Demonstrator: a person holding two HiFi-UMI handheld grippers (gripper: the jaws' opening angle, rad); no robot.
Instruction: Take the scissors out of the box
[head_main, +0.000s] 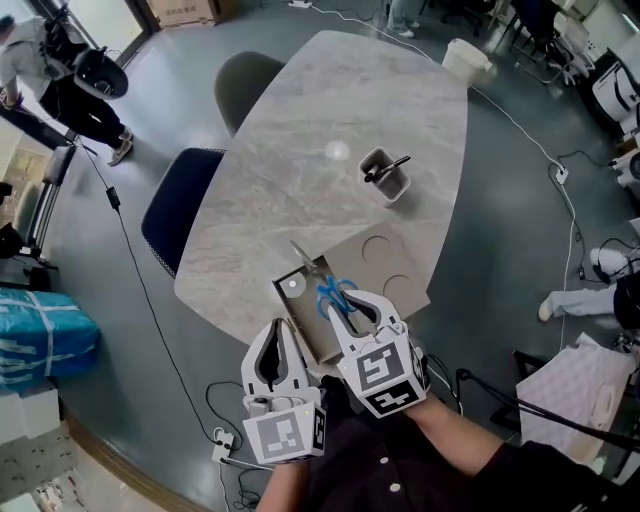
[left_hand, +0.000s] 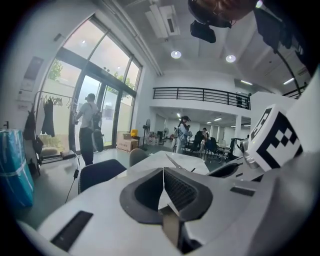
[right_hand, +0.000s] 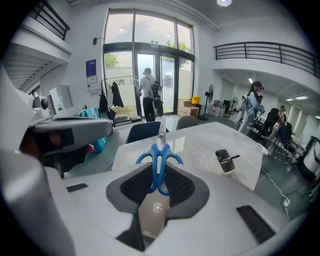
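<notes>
R tongs (head_main: 362, 308) (right_hand: 159, 171): you held the scissors (head_main: 330, 292) (right_hand: 159, 156) here. The pads sat narrow, clamped on the blue handle loops.
Scissors: blades were closed and pointed away from you, toward the far end of the tabletop (head_main: 330, 140). In the head view they sat over the open top of the box (head_main: 303, 312). In the right gripper view they were raised off the tabletop.
L tongs (head_main: 278, 328) (left_hand: 163, 172): pads were together w/ nothing between them. You held them just beside the R tongs, on your left, at the near edge of the tabletop.
Box: cardboard, open, at the near end of the tabletop. A white round item (head_main: 292, 284) lay inside, at its far-left corner.
Lid flap (head_main: 385, 262): it lay flat to the right of the box and showed two round cut-outs.
Pen cup (head_main: 385, 178) (right_hand: 223, 161): upright at mid-tabletop, beyond the box and well apart from it. A dark pen (head_main: 392, 165) leaned in it.
Chairs: a blue chair (head_main: 180, 205) and a grey chair (head_main: 245, 85) stood along the tabletop's left side.
Bkgd: a person (right_hand: 150, 97) stood by the glass doors (right_hand: 172, 82).
</notes>
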